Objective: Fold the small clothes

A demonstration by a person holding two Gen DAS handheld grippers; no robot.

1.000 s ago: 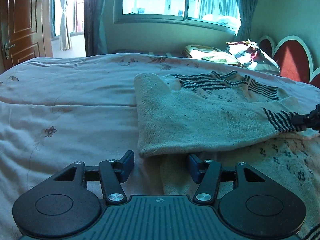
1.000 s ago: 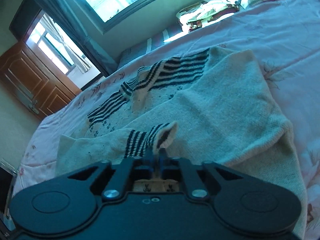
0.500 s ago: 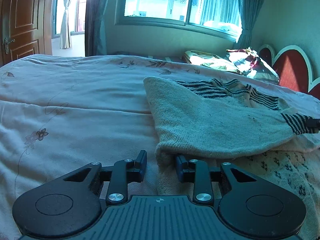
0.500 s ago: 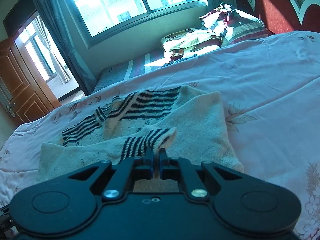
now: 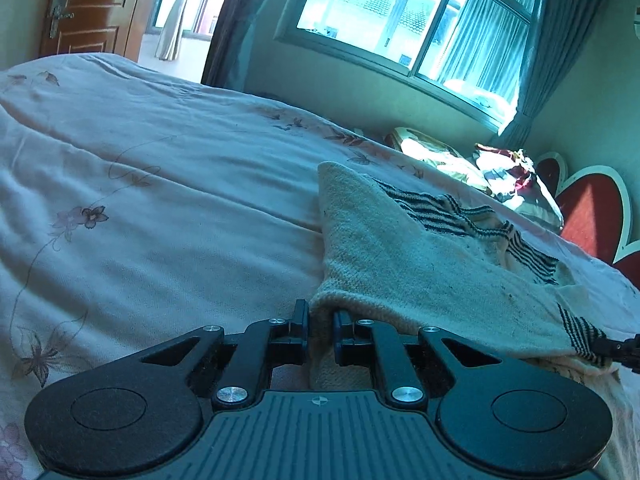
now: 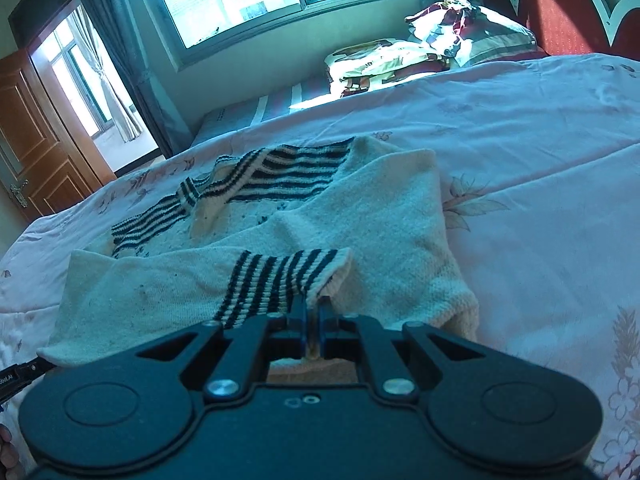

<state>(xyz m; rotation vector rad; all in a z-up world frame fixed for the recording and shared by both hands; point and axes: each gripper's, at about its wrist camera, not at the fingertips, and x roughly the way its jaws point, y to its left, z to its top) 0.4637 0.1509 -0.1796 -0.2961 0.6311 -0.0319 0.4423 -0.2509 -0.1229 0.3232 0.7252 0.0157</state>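
One cream sweater (image 6: 360,220) with navy stripes is spread on the bedspread (image 5: 160,200). Its striped cuff (image 6: 288,276) is pinched by the right gripper (image 6: 314,312); a folded edge is clamped by the just-closing left gripper (image 5: 320,320). Two pillows (image 6: 460,36) are seen.

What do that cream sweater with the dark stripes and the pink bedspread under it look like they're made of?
The sweater looks like knitted wool or acrylic yarn: visible loops, ribbed striped cuff, a fuzzy matte surface. Which fibre, I can't tell. The bedspread looks like smooth woven cotton or a blend, softly creased, matte, with a floral pattern that may be printed or stitched.
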